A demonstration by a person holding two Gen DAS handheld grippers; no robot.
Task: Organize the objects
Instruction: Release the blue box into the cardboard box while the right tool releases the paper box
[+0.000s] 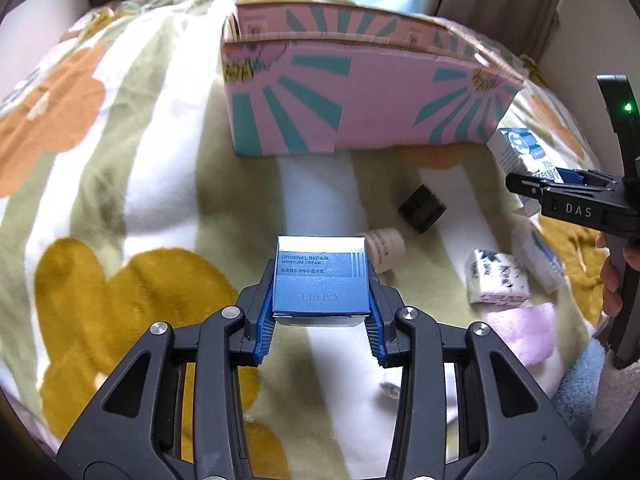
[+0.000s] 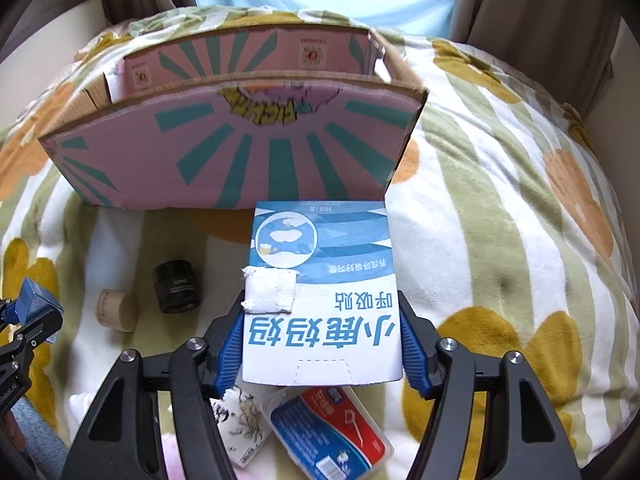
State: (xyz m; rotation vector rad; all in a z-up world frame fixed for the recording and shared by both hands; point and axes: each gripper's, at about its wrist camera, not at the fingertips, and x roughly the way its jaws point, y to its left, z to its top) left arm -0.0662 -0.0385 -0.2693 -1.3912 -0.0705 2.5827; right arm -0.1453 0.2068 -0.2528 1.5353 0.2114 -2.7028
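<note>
The pink box (image 2: 240,152) stands open-topped in the upper frame ahead of both loads, just beyond the right gripper (image 2: 322,340) clamping the blue-white carton (image 2: 320,280), farther from the left gripper (image 1: 320,316) clamping the blue cream box (image 1: 320,280).

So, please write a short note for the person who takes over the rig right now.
Left hand-held gripper: shut on the blue cream box.
Right hand-held gripper: shut on the white-and-blue box.
Both are held in front of the open pink carton, not yet inside.
Left on the blanket: black jar, beige jar, floss pick pack, patterned box.
</note>
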